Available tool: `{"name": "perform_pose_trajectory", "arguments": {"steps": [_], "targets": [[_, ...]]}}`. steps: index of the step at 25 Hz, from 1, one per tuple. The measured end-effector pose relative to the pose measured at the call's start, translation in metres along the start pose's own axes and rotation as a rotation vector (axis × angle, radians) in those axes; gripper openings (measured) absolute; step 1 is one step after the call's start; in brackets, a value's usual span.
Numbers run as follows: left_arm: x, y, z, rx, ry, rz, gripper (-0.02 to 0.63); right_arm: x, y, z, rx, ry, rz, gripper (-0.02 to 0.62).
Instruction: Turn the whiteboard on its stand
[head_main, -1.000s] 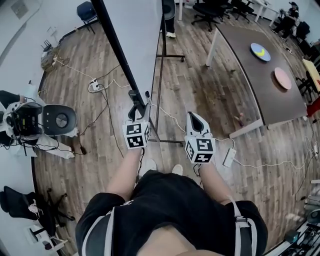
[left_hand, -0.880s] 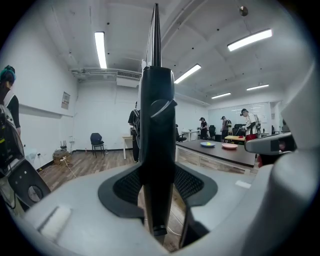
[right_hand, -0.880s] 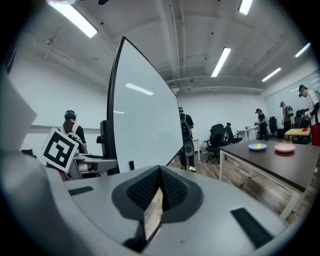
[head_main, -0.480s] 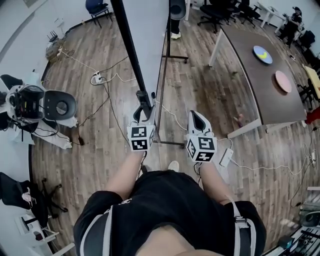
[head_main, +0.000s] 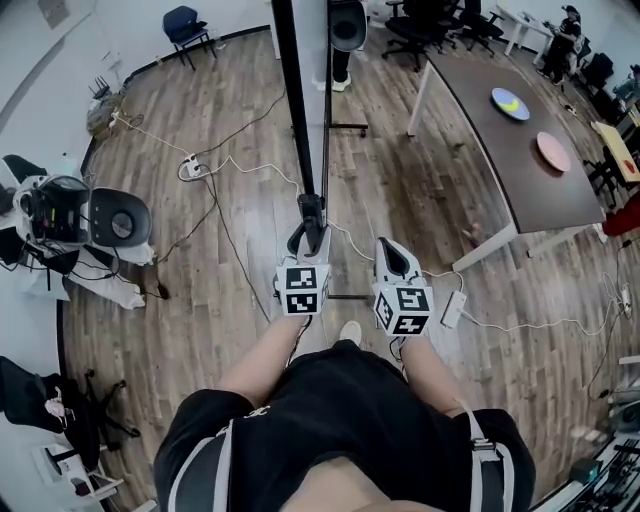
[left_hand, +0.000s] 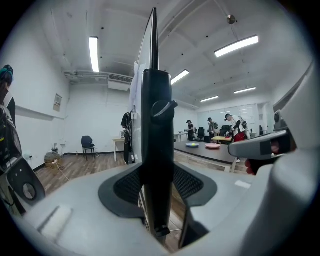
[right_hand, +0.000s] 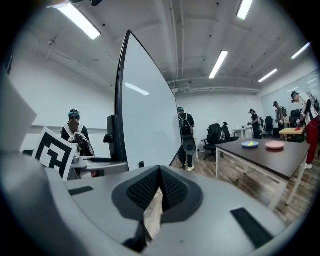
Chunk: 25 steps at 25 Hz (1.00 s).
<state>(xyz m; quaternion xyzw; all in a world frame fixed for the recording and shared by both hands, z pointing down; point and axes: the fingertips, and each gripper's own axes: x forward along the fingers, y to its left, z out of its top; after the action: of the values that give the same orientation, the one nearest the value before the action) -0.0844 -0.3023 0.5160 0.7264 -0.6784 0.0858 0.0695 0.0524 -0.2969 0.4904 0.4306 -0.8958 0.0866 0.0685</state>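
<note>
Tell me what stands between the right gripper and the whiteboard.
Nothing visible does. The right gripper, jaws together and empty, hangs beside the whiteboard with only open air between; the left gripper clamps its black frame.

The whiteboard (right_hand: 145, 115) stood upright on its stand (head_main: 327, 150), its white face blank and glossy, with a thin black frame (right_hand: 120, 95) round its edge. From the head view it showed almost edge-on, as a narrow dark strip (head_main: 297, 110) running away from the person. At its near side edge, a thicker black bracket (left_hand: 156, 150) carried a round knob (left_hand: 165, 107), with the board's thin edge rising above it. The left gripper (head_main: 308, 232) had that bracket clamped between its pads. The stand was a slim grey upright just beside the board, with short cross-feet (head_main: 345, 127) on the wooden floor (head_main: 400, 190).
</note>
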Motion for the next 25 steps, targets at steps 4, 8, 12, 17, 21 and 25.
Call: {"name": "perform_pose_trajectory", "arguments": {"steps": [4,8,12,17,21,25], "targets": [[-0.016,-0.019,-0.008,0.004,-0.006,-0.020,0.192,-0.022,0.004,-0.002,-0.005,-0.018,-0.017,0.005],[-0.030,-0.038,-0.009,0.012,0.000,-0.045,0.189,-0.054,0.016,-0.008,0.015,-0.020,-0.027,0.005],[-0.046,-0.051,-0.010,0.019,-0.006,-0.052,0.187,-0.088,0.030,-0.017,-0.002,-0.021,-0.056,0.005],[-0.067,-0.083,-0.015,0.040,-0.005,-0.096,0.181,-0.130,0.029,-0.022,0.020,-0.029,-0.104,0.005],[-0.083,-0.107,-0.026,0.035,0.015,-0.132,0.176,-0.149,0.031,-0.024,0.024,-0.027,-0.122,0.005],[-0.094,-0.123,-0.028,0.029,0.013,-0.141,0.175,-0.163,0.028,-0.019,0.012,-0.040,-0.122,0.005]]}}
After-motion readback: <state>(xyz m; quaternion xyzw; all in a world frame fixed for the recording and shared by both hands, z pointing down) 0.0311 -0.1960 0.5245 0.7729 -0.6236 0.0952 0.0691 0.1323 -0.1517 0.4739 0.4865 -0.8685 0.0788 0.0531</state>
